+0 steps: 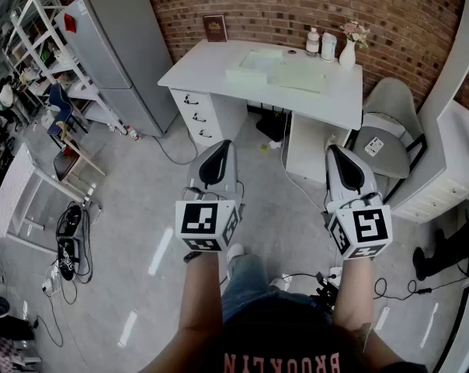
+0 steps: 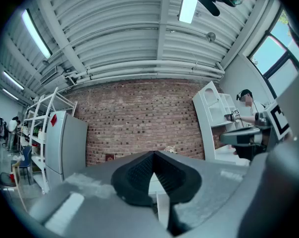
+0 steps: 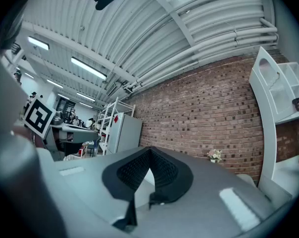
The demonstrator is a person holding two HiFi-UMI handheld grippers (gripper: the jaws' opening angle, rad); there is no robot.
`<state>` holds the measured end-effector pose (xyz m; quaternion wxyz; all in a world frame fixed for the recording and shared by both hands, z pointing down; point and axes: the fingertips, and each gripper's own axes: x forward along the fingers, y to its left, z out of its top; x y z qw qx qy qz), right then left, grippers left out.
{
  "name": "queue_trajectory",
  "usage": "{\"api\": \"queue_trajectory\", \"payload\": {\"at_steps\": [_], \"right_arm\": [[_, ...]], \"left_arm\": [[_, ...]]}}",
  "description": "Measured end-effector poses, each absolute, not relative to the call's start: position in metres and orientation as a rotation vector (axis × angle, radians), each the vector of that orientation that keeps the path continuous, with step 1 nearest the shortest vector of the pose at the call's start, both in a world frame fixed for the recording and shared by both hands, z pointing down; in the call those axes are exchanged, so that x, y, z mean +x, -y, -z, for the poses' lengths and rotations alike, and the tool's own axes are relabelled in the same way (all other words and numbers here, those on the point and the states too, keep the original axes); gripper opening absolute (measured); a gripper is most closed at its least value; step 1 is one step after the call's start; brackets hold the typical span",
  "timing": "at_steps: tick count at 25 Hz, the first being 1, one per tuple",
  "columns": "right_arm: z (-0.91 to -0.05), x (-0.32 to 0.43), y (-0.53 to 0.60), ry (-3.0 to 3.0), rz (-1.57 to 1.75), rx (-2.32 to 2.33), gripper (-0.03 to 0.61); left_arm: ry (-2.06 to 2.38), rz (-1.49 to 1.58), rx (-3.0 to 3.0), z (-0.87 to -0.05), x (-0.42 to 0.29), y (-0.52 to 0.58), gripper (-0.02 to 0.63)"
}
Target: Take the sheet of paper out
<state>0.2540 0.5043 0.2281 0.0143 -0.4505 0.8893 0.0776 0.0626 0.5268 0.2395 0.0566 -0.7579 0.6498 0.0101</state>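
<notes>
A white desk point(image 1: 211, 72) stands against the brick wall, well ahead of me. On it lie a flat pale green sheet or folder point(image 1: 300, 76) and a pale green boxy thing point(image 1: 254, 64) beside it. I hold both grippers level at waist height, far short of the desk. The left gripper point(image 1: 219, 148) has its jaws together at the tips with nothing between them; the left gripper view point(image 2: 153, 154) shows the same. The right gripper point(image 1: 333, 152) is shut and empty too, as the right gripper view point(image 3: 149, 150) confirms. No loose sheet of paper can be told apart at this distance.
A grey fridge point(image 1: 122, 49) stands left of the desk and a grey chair point(image 1: 386, 134) right of it. Desk drawers point(image 1: 199, 119), a vase point(image 1: 349, 53), two jars point(image 1: 320, 43) and a small frame point(image 1: 215, 28) show. Cables point(image 1: 71, 239) lie on the floor; a white cabinet point(image 1: 452, 162) stands at right.
</notes>
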Motion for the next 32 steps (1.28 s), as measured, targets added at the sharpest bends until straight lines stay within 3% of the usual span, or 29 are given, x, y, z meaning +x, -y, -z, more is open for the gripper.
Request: {"api": "queue_trajectory", "payload": {"at_steps": [11,32], "right_arm": [[-0.238,0.232,-0.45,-2.772,-0.237,-1.39,0.0],[-0.249,0.118,-0.189,-2.79,-0.12,-1.454,0.002]], "left_arm": [[-1.981,-0.05,-2.292,-0.248,0.037,-0.47,-0.002],[-1.962,0.008,-2.411,-0.269,-0.075,-0.199,-0.002]]}}
